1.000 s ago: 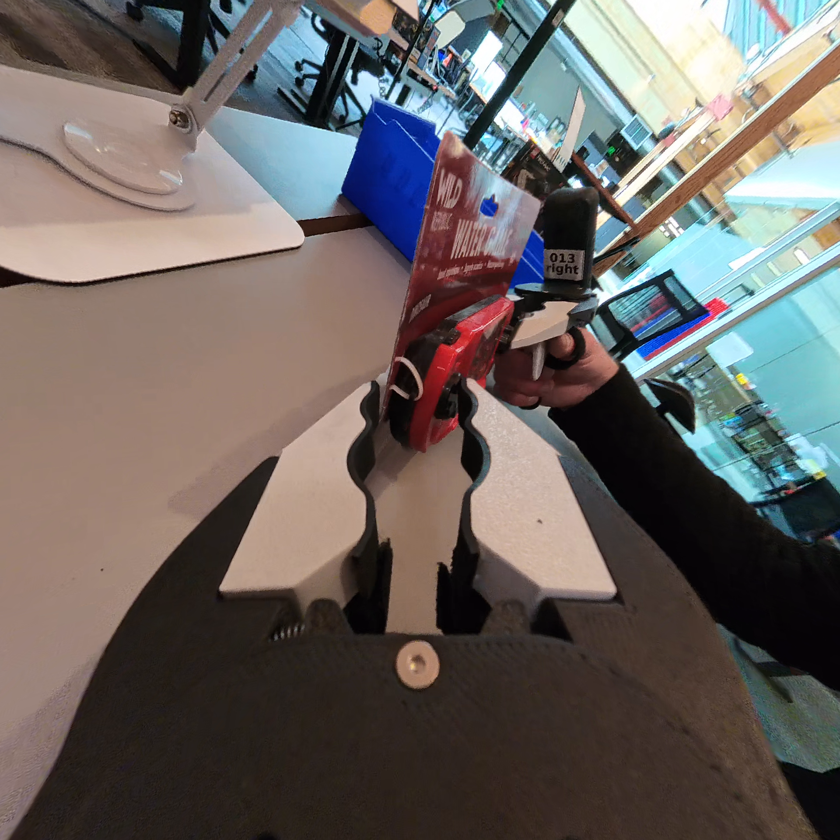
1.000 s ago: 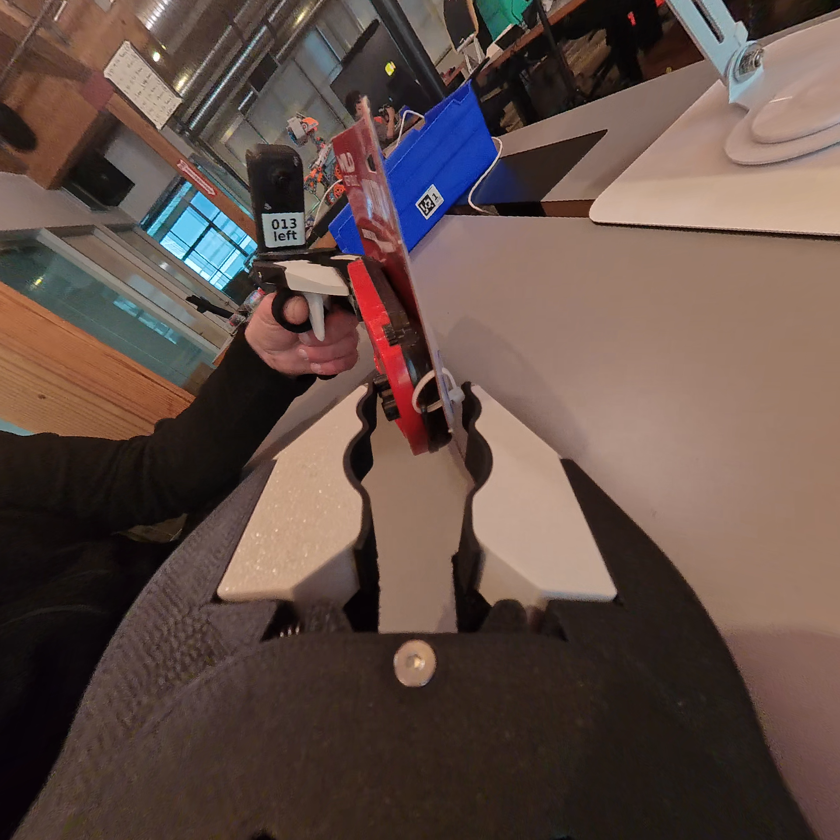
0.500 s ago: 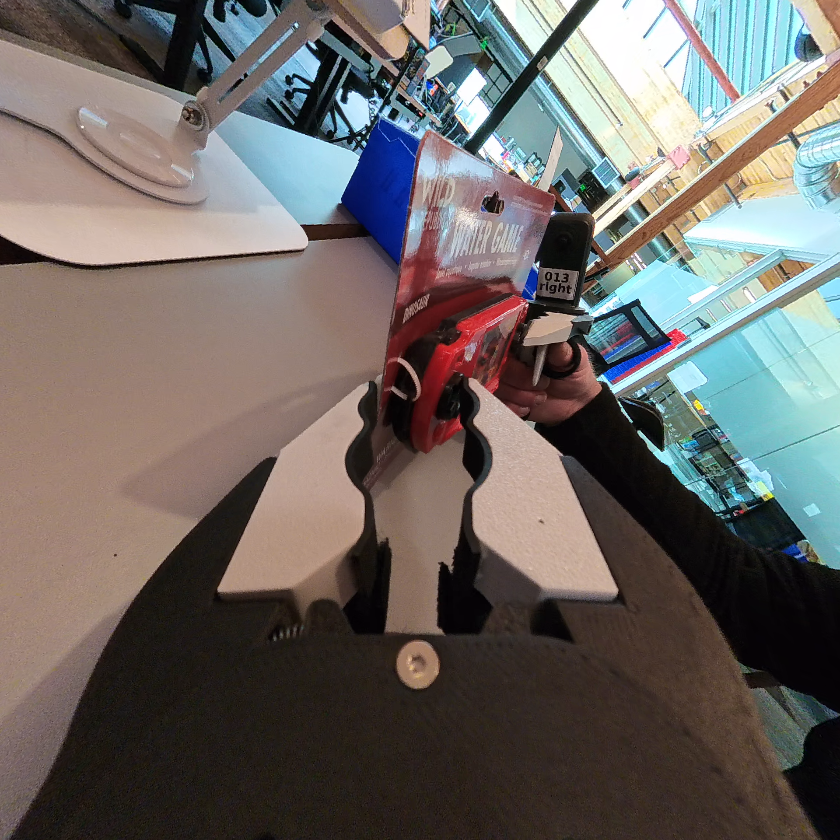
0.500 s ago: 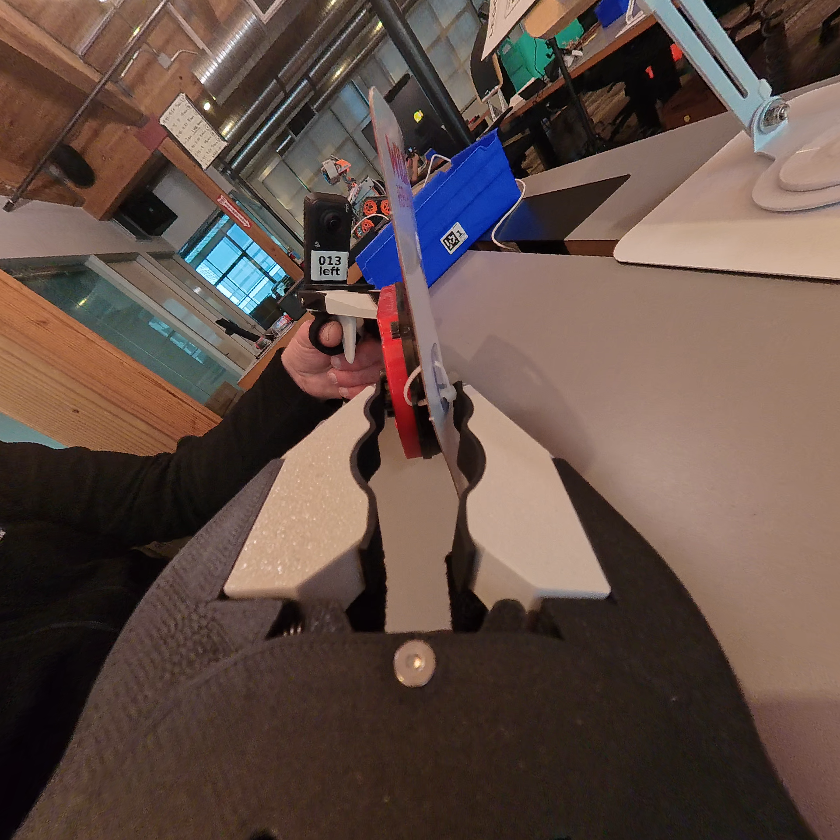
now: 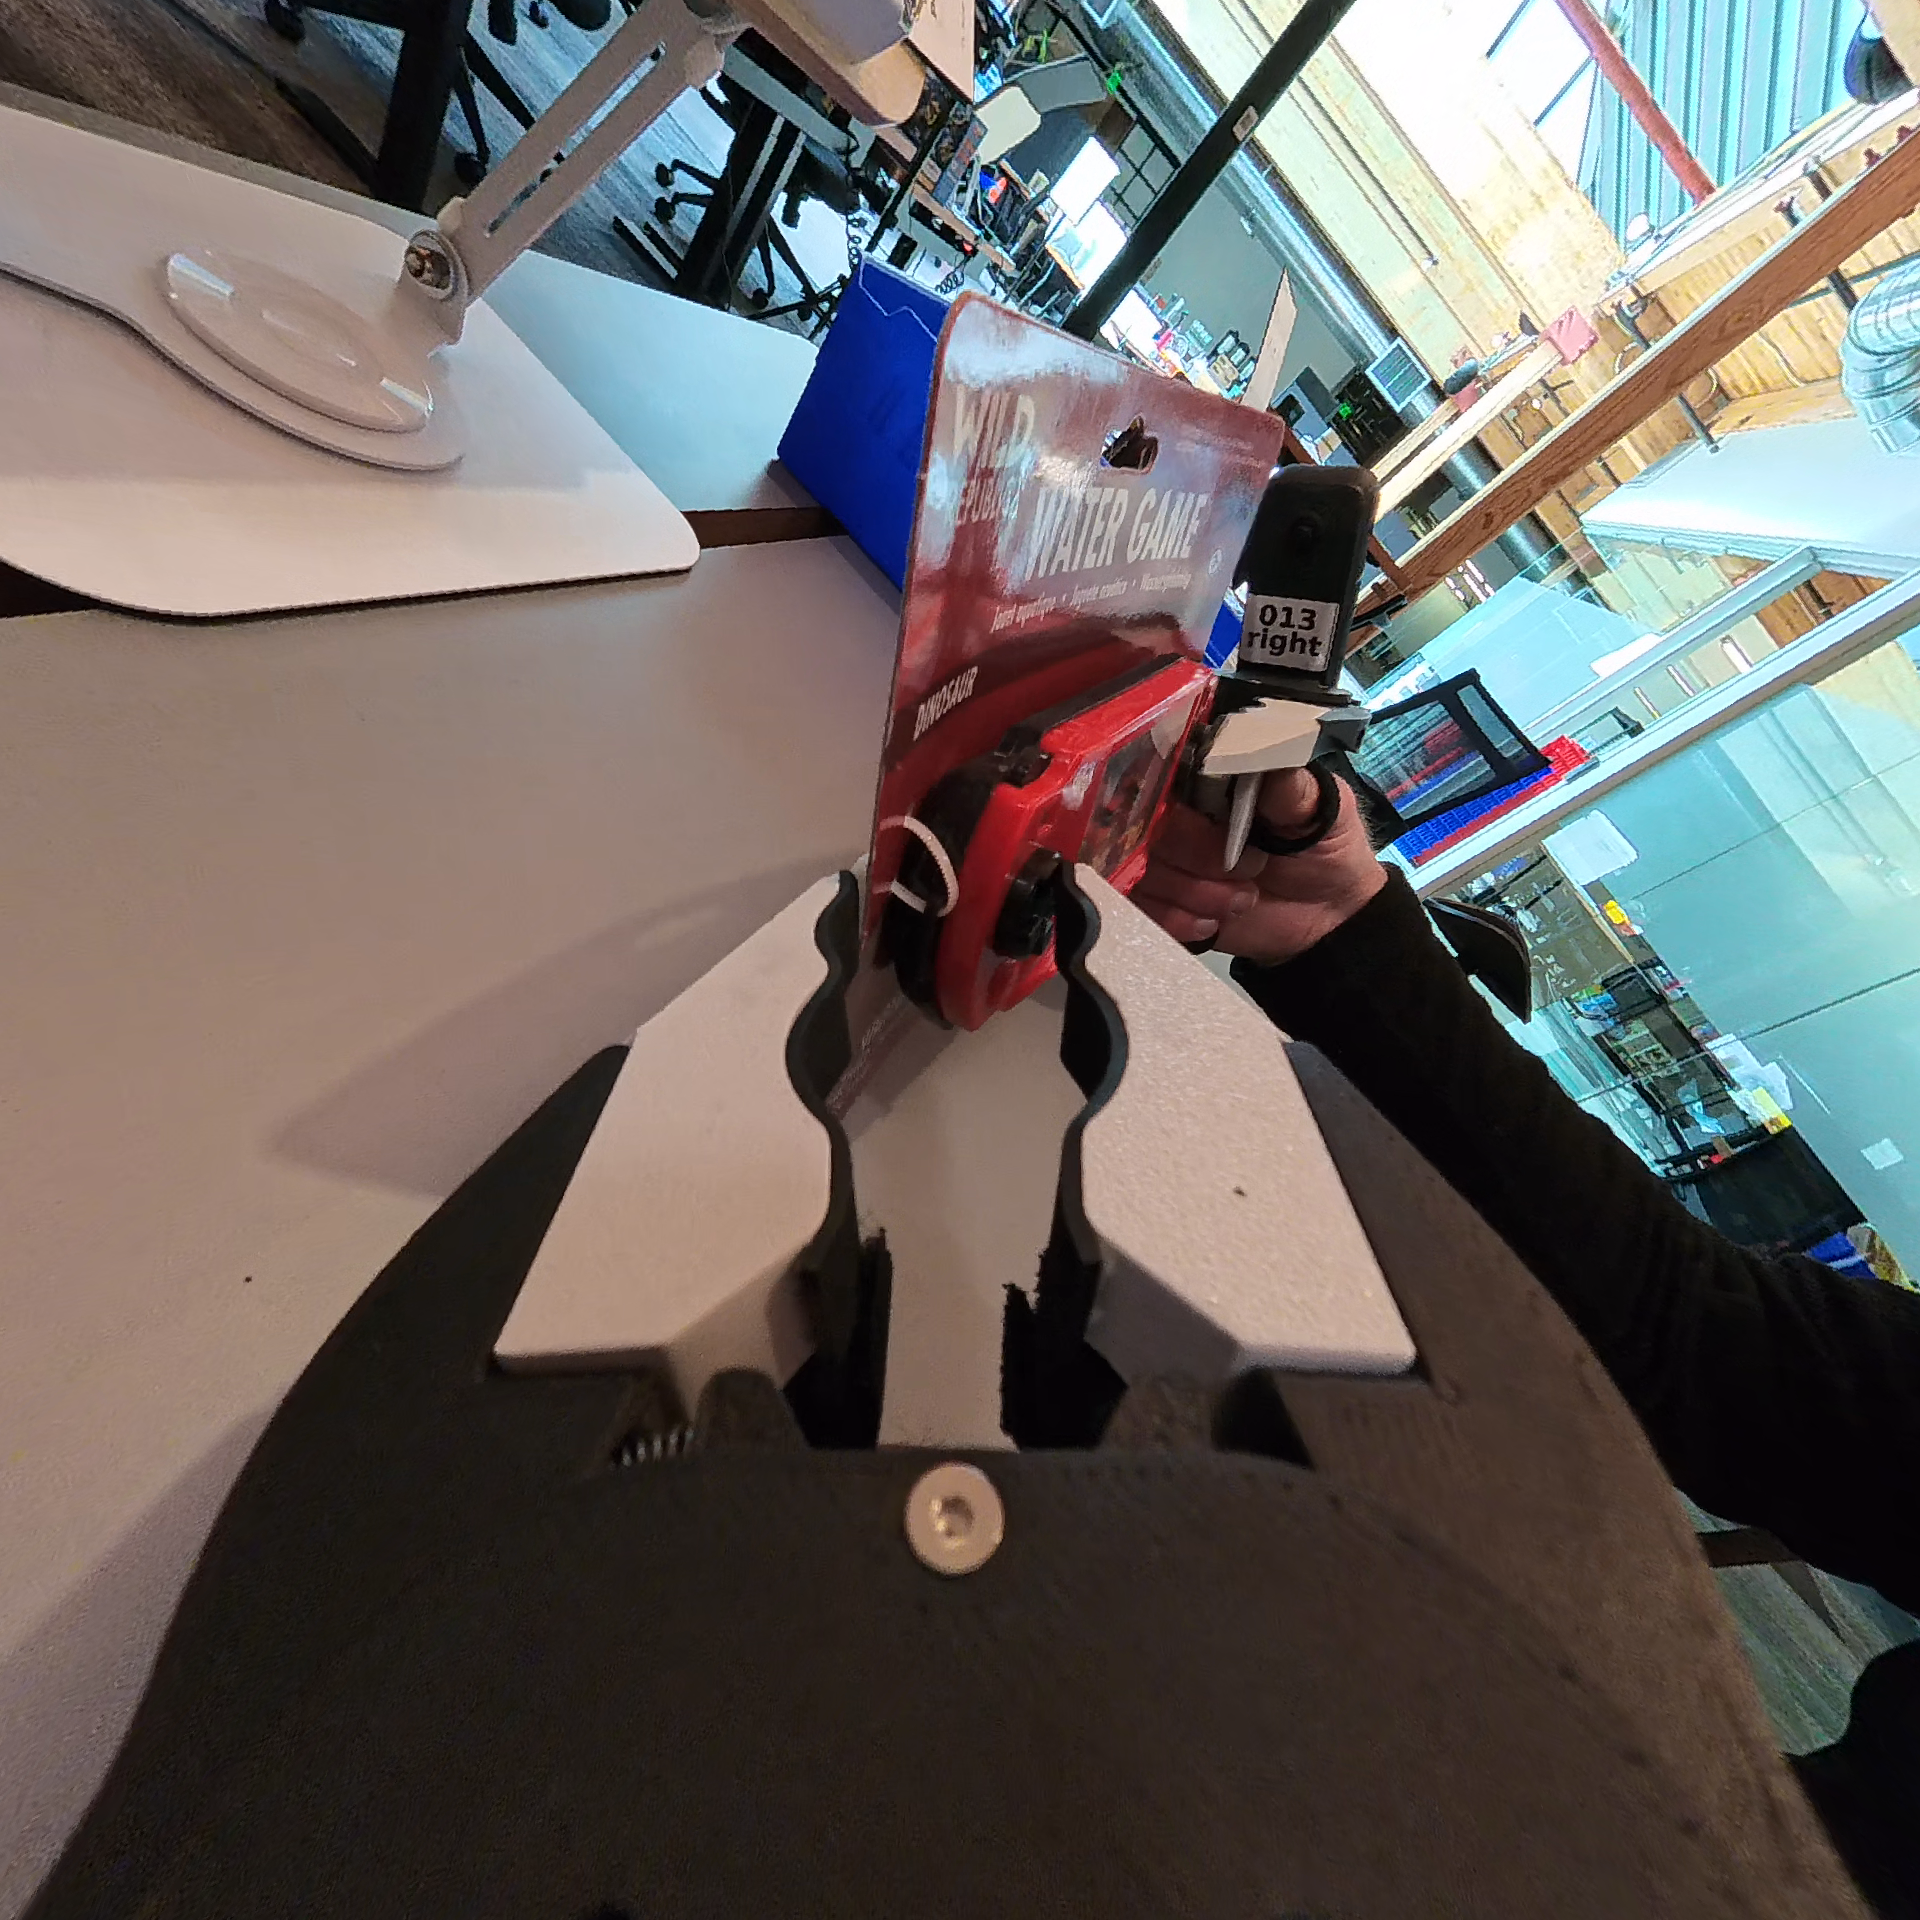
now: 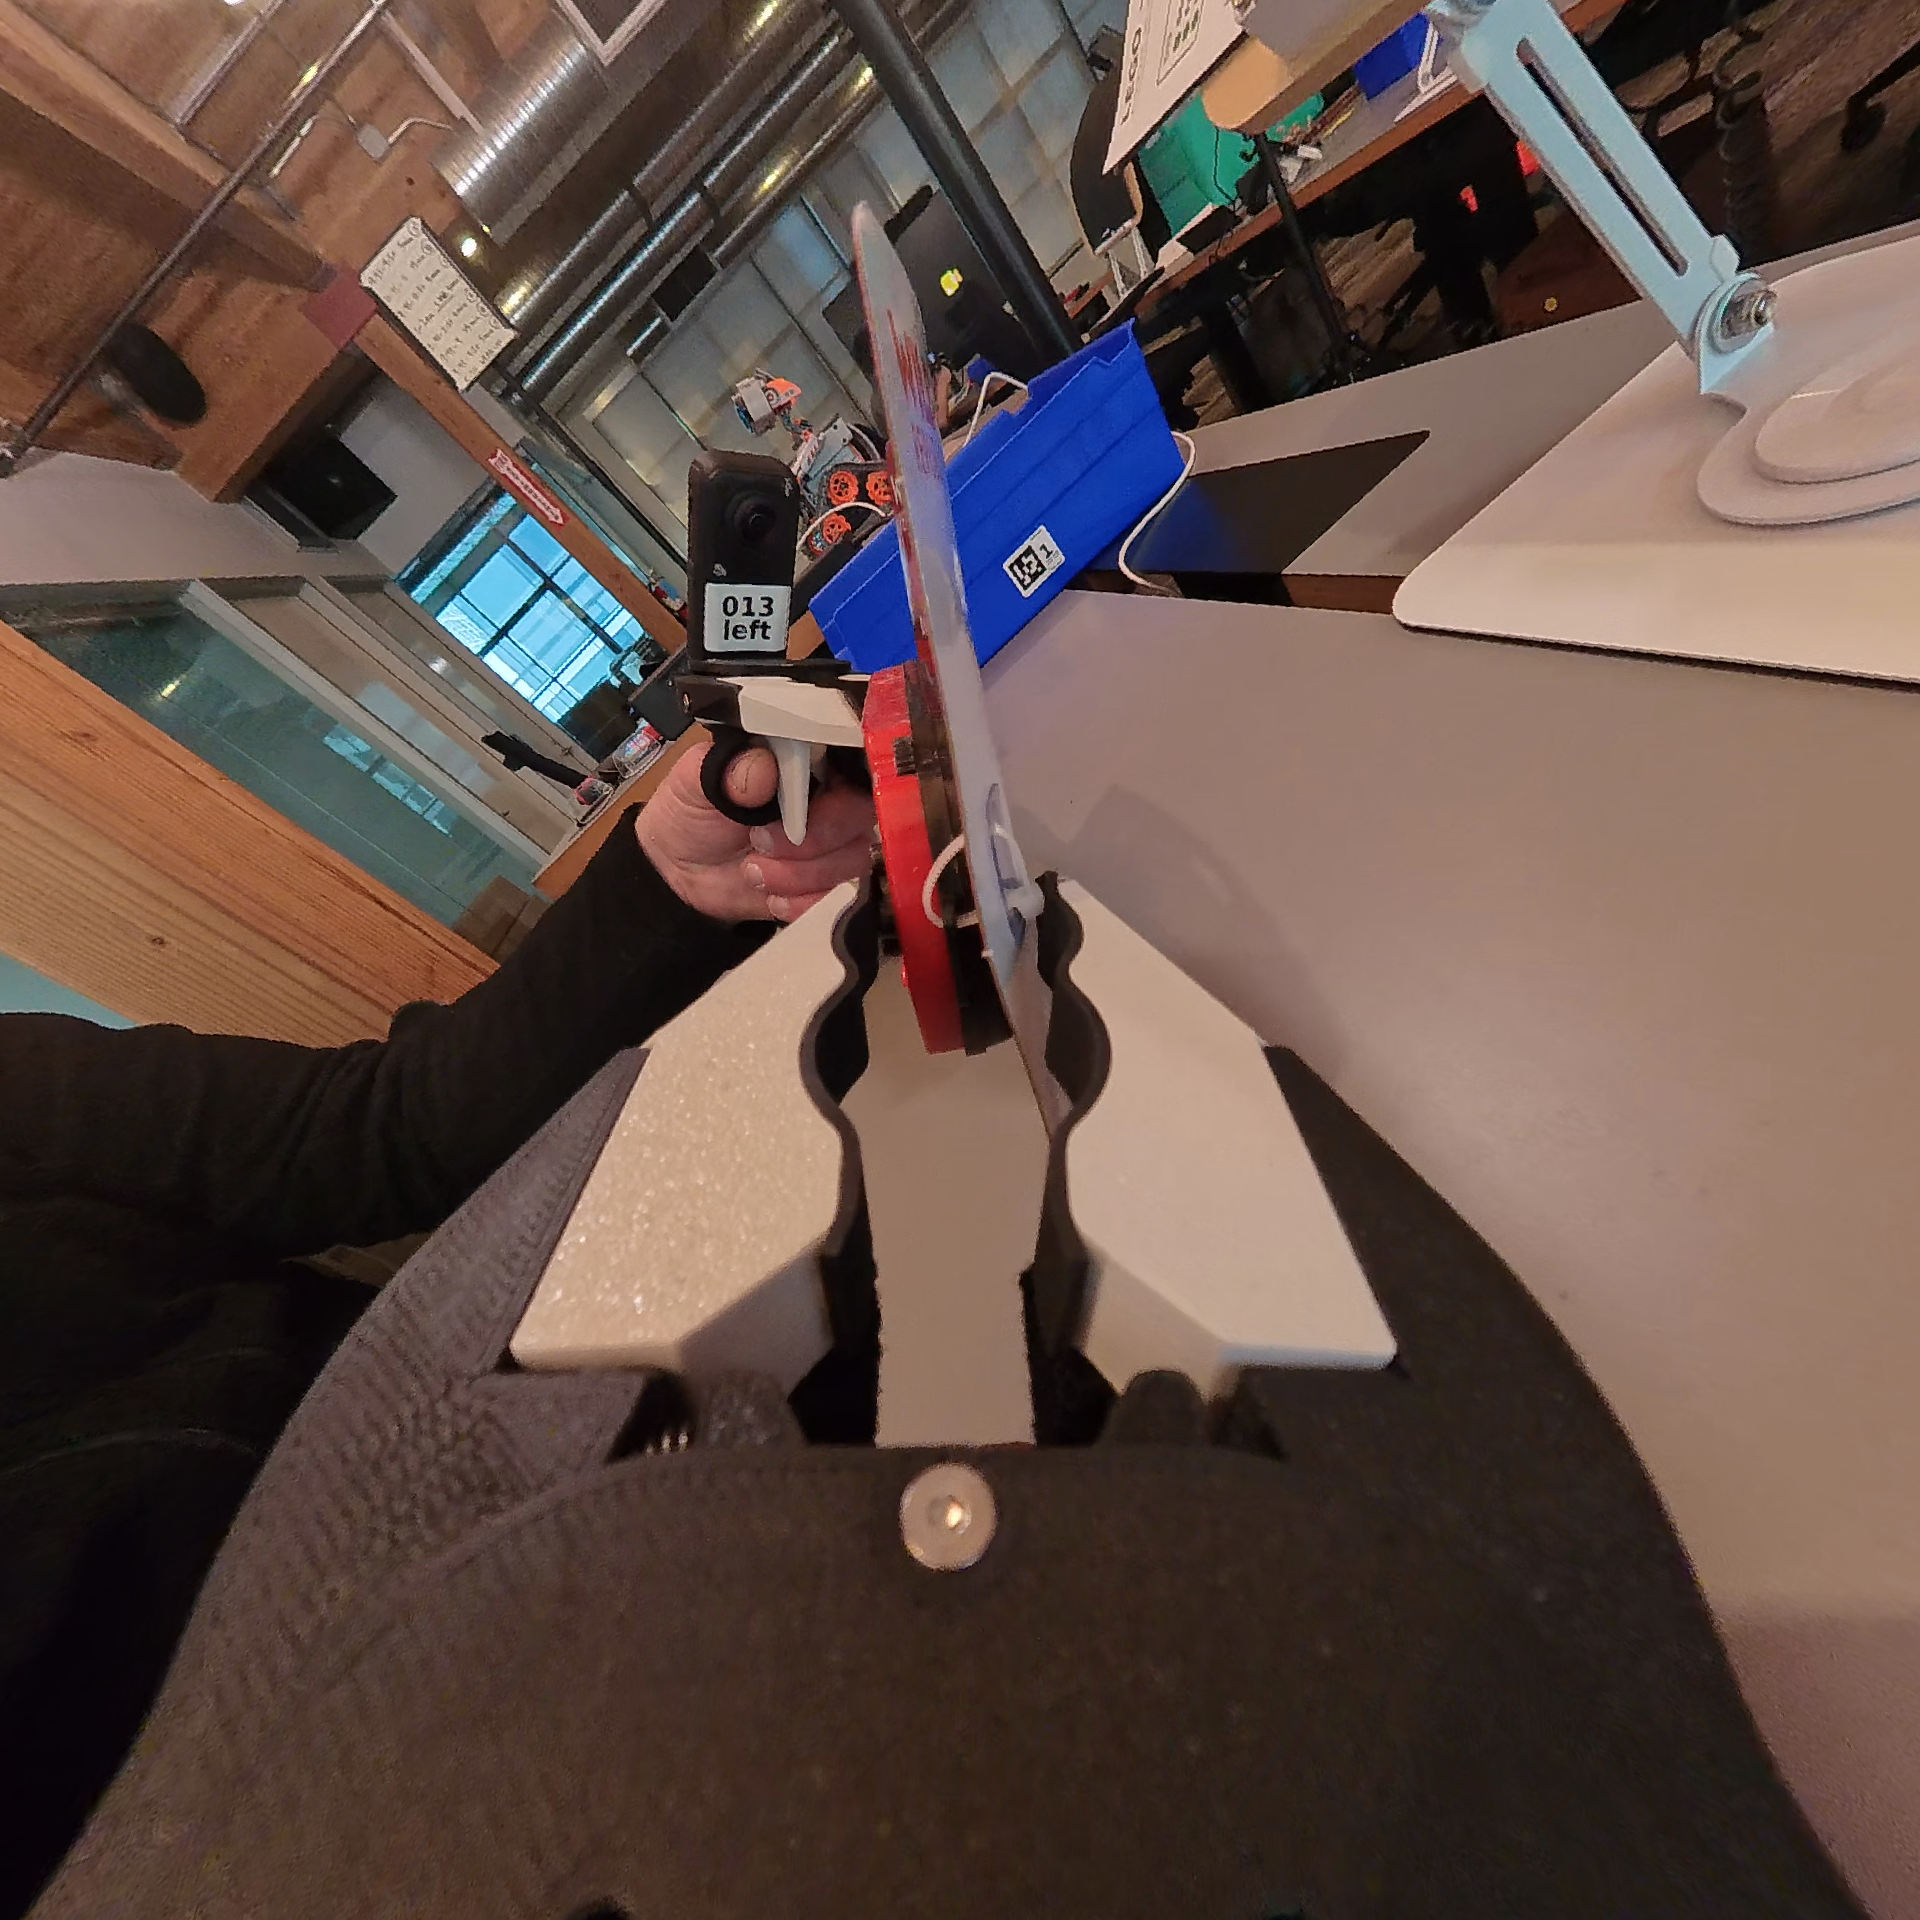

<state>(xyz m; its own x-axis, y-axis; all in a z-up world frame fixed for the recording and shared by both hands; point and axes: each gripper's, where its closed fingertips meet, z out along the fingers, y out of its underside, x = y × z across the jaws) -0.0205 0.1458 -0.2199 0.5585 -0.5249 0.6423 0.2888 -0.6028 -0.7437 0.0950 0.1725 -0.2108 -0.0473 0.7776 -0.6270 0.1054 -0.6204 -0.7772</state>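
Where hand-held grippers clamp carded toy (image 5: 1039,665), contact hidden.

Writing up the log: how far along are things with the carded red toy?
Done: left gripper and right gripper are shut on the carded red toy. In hand: held upright over the grey table. Left: not set down; blue bin stands beyond.

A grey tabletop (image 5: 364,831) carries a white flat stand base (image 5: 312,499) with a slotted white arm (image 5: 540,177) bolted to its round disc. A blue plastic bin (image 6: 1039,520) sits at the far edge, a white cable (image 6: 1153,509) trailing over its rim.
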